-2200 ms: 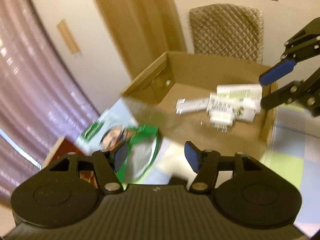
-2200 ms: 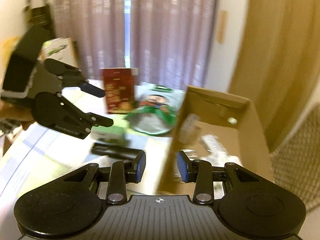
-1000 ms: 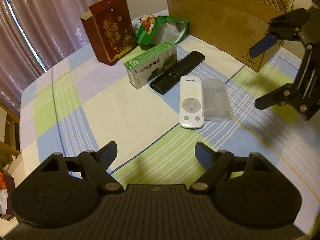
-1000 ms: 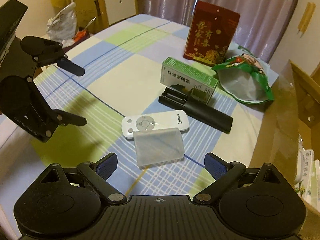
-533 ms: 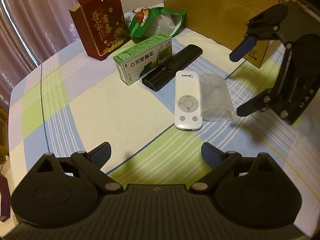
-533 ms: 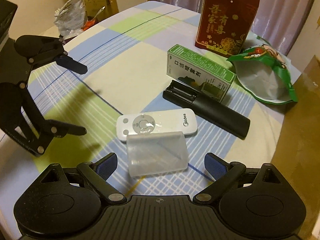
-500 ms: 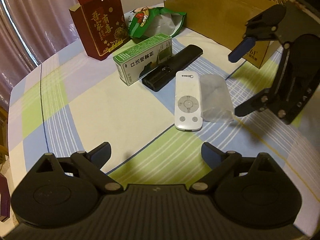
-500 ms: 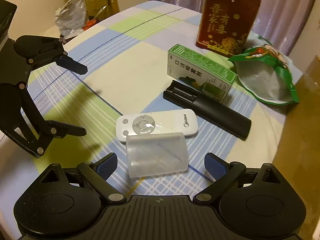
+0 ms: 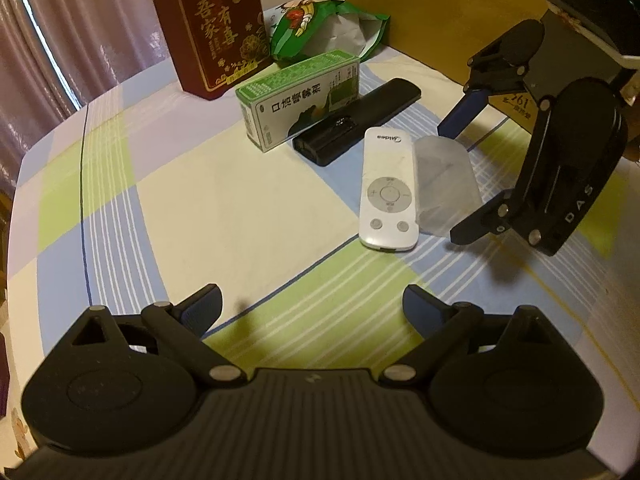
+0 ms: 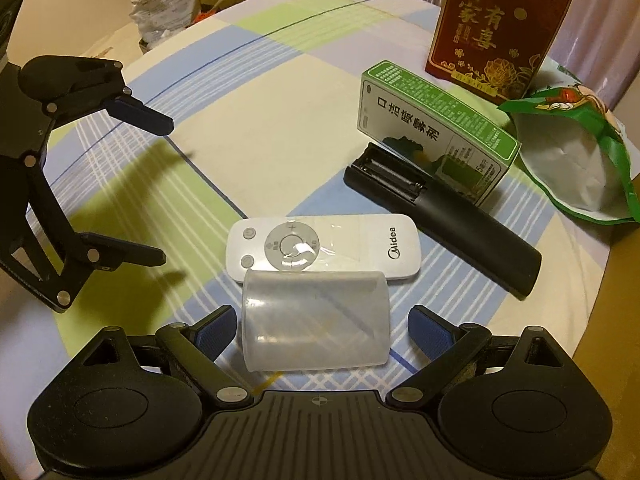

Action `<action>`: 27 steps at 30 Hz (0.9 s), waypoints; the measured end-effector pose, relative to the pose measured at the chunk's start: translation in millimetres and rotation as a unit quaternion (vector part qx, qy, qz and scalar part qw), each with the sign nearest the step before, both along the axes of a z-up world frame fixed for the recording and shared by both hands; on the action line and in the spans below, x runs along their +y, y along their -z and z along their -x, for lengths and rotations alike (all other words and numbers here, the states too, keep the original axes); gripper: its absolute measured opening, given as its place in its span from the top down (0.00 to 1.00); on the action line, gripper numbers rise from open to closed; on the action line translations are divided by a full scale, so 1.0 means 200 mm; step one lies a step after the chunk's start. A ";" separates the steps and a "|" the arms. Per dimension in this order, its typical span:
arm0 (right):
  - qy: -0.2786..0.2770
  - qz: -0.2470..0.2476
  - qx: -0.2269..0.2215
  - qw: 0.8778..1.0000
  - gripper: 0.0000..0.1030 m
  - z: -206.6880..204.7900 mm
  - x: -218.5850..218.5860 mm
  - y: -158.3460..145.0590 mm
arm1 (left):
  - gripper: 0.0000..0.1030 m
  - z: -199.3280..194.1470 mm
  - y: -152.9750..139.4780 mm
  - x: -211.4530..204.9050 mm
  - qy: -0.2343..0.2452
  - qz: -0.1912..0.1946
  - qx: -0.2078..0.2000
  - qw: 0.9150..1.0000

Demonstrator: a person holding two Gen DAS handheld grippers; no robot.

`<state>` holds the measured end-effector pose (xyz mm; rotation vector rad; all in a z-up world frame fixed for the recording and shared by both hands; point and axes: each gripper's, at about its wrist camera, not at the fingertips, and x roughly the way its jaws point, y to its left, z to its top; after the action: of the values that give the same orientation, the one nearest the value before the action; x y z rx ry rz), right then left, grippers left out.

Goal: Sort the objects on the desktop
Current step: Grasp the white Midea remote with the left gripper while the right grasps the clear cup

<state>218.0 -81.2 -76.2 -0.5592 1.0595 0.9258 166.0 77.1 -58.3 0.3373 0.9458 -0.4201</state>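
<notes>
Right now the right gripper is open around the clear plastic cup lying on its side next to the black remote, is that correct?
Not quite: the clear plastic cup, between the open right gripper fingers, lies against the white remote; the black remote lies beyond it, as the right wrist view shows.

In the right wrist view, the plastic cup (image 10: 316, 322) lies at lower centre, the Midea remote (image 10: 324, 247) just above it, the battery-less remote (image 10: 440, 216) right of that, the spray box (image 10: 436, 128) behind, the snack bag (image 10: 576, 148) far right.

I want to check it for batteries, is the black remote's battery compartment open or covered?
Open. The black remote lies back-up with no cover on its compartment; whether cells are inside, I cannot tell.
</notes>
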 end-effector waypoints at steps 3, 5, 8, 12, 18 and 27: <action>-0.001 0.003 0.007 1.000 0.28 -0.01 0.00 0.00 | 0.08 0.00 0.01 0.01 -0.003 0.001 0.001 1.000; 0.003 0.004 0.006 1.000 0.28 -0.01 0.00 0.00 | 0.08 -0.01 0.01 0.01 -0.005 0.003 0.001 1.000; 0.010 0.002 0.003 1.000 0.31 0.00 -0.01 -0.01 | 0.08 -0.02 0.01 0.00 -0.006 0.005 0.001 1.000; 0.019 0.005 0.001 1.000 0.31 0.03 -0.04 -0.05 | 0.08 -0.03 0.01 -0.02 -0.001 0.005 -0.001 1.000; 0.022 0.011 0.006 1.000 0.31 0.12 -0.11 -0.09 | 0.08 -0.05 0.01 -0.08 0.015 0.010 -0.003 1.000; 0.023 0.018 0.010 1.000 0.31 0.27 -0.24 -0.11 | 0.14 -0.12 0.03 -0.24 0.038 0.031 -0.012 0.999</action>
<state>163.8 -129.5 -54.6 -0.5549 1.1036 0.8753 190.3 28.7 -63.6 0.3206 0.8974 -0.5131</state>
